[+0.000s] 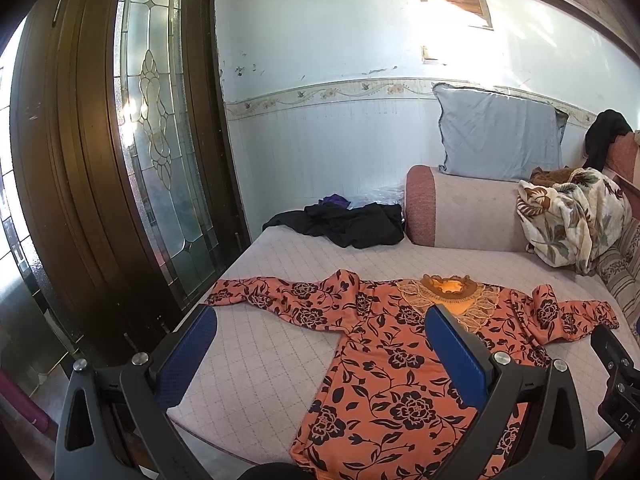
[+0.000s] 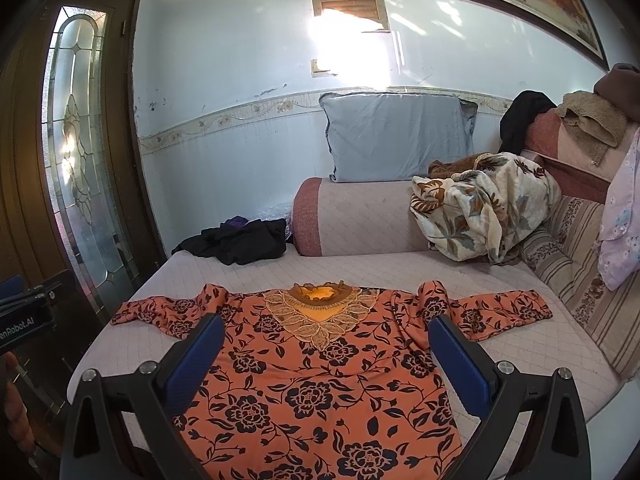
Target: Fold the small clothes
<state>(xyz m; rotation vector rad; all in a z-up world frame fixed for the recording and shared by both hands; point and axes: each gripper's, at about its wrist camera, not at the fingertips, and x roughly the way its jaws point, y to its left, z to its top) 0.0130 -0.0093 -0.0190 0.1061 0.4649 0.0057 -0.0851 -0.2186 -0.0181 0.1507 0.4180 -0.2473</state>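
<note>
An orange top with black flowers [image 1: 384,364] lies flat and spread on the quilted sofa seat [image 1: 272,344], lace neckline at the far side, both sleeves stretched outward. It also shows in the right wrist view [image 2: 316,388]. My left gripper [image 1: 320,320] is open and empty, above the top's left side and the bare seat. My right gripper [image 2: 326,326] is open and empty, above the top's chest. The right gripper's body shows at the right edge of the left wrist view [image 1: 616,364].
A black garment pile [image 2: 240,242] lies at the seat's far left. The sofa armrest [image 2: 360,216] carries a grey pillow [image 2: 396,136] and a floral blanket [image 2: 484,204]. A wooden glass door [image 1: 160,140] stands left. Striped back cushions [image 2: 576,272] are right.
</note>
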